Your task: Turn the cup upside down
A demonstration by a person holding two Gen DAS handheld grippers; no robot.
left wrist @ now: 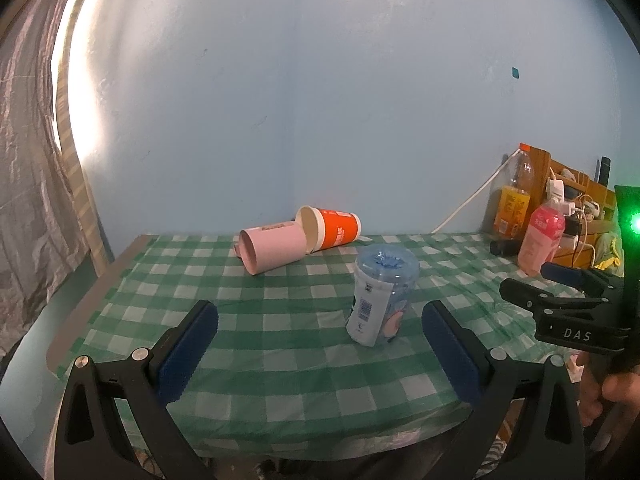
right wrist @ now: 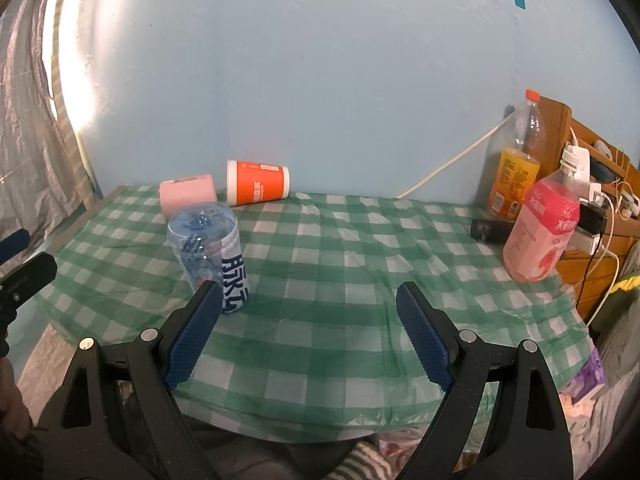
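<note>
A clear plastic cup (left wrist: 380,296) with a blue and white label stands with its base up on the green checked tablecloth (left wrist: 280,344); it also shows in the right wrist view (right wrist: 210,256). My left gripper (left wrist: 320,320) is open and empty, a little short of the cup. My right gripper (right wrist: 310,304) is open and empty, with the cup just beyond its left finger. The right gripper also shows at the right edge of the left wrist view (left wrist: 560,284).
A pink cup (left wrist: 274,250) and an orange cup (left wrist: 330,228) lie on their sides at the back near the blue wall. An orange drink bottle (right wrist: 516,160) and a pink bottle (right wrist: 540,228) stand at the right by a wooden shelf (right wrist: 592,200) with cables.
</note>
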